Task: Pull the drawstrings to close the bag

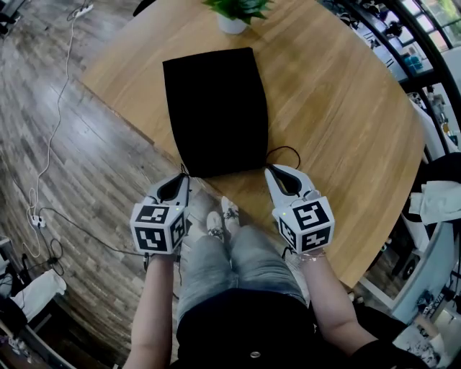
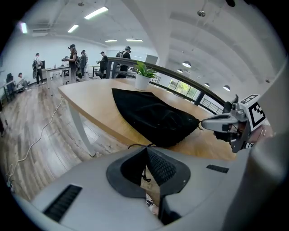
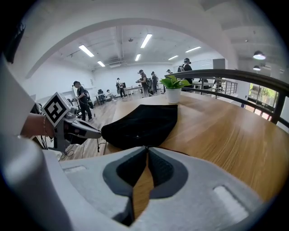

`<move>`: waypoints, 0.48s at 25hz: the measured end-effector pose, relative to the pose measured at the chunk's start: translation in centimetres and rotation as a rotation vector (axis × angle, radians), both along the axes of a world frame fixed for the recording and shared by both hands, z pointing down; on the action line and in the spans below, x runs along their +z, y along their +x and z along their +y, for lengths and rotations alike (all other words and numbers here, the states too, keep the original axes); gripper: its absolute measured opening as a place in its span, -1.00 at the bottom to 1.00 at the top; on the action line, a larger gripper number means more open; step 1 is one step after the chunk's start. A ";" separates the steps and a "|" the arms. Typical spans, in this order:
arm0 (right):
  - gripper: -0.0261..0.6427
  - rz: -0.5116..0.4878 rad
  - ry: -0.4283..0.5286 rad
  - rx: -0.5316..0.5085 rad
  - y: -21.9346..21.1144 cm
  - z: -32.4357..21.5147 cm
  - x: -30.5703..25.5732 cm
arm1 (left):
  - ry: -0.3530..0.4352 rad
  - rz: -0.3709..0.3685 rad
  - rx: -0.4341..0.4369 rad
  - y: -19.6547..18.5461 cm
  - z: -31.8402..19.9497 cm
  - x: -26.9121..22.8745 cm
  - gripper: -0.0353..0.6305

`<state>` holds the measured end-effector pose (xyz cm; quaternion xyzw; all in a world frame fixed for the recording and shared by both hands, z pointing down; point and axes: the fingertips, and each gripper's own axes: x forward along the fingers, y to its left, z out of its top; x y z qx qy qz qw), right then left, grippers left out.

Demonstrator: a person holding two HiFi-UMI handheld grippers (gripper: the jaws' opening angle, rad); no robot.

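One black fabric bag (image 1: 216,108) is being carried by the round wooden desk (image 1: 338,108), lying thin and flat with its mouth turned toward the near edge. What is inside it is being hidden by the cloth. At the far side of the desk, well apart from the bag's mouth, one white pot (image 1: 232,26) is being filled by one green leafy plant (image 1: 238,6). The bag is being seen as matt, dark and roughly rectangular, and in the left gripper view its mouth is being puckered into small folds near the right corner. Two thin black drawstrings are being counted, one leaving each near corner. The left drawstring (image 2: 144,176) is being pinched between the closed jaws of the left tool (image 1: 185,177), with a short knotted end hanging down behind the pads. The right drawstring (image 1: 286,148) is being laid in a loop over the desk from the bag's corner to the right tool (image 1: 269,170), whose jaws are being pressed together on it at their tips. Two tools are being held in all, each with its tip just beside one near corner of the bag, at the desk's edge.
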<state>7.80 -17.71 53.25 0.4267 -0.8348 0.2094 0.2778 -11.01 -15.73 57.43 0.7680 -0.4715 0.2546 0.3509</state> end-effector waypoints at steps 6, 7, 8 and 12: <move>-0.89 -0.050 0.019 0.024 0.3 0.1 -1.9 | 0.051 0.005 0.000 -0.1 0.1 -2.2 -0.83; -0.89 -0.042 0.030 0.026 0.4 0.2 -2.3 | 0.058 0.006 0.004 -0.1 0.2 -2.6 -0.83; -0.89 -0.035 0.043 0.030 0.5 0.3 -2.7 | 0.068 0.005 0.010 0.0 0.3 -3.0 -0.83; -0.89 -0.037 0.075 0.037 0.8 0.2 -3.8 | 0.113 -0.004 0.022 -0.3 0.1 -4.5 -0.84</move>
